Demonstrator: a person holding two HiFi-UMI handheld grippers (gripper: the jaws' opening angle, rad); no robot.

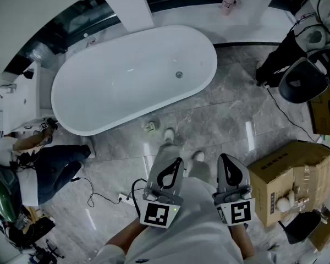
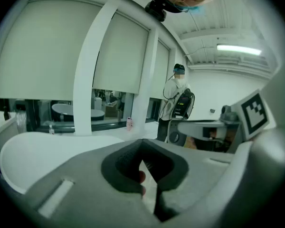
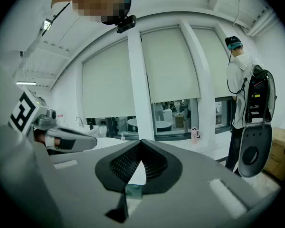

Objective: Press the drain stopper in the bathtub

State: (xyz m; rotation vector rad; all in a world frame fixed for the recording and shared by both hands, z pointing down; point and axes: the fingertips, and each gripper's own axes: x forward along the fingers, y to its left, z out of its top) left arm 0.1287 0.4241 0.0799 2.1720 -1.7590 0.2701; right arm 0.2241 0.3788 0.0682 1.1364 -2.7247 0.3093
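The white oval bathtub (image 1: 99,100) fills the upper middle of the head view, and its small round drain stopper (image 1: 179,75) sits in the tub floor toward the right end. Both grippers are held close to the person's body, well short of the tub and above the grey marble floor. The left gripper (image 1: 176,162) is shut with nothing in it, as is the right gripper (image 1: 225,159). In the left gripper view the left gripper (image 2: 142,141) points level across the room, with the tub's white rim (image 2: 23,151) at lower left. The right gripper (image 3: 141,142) also faces the windows.
A cardboard box (image 1: 289,172) stands on the floor at the right. Farther back on the right there is black equipment (image 1: 300,78). A person (image 1: 41,166) crouches at the left among cables (image 1: 91,194). A small object (image 1: 149,126) lies beside the tub. Another person (image 3: 247,91) wearing a backpack stands nearby.
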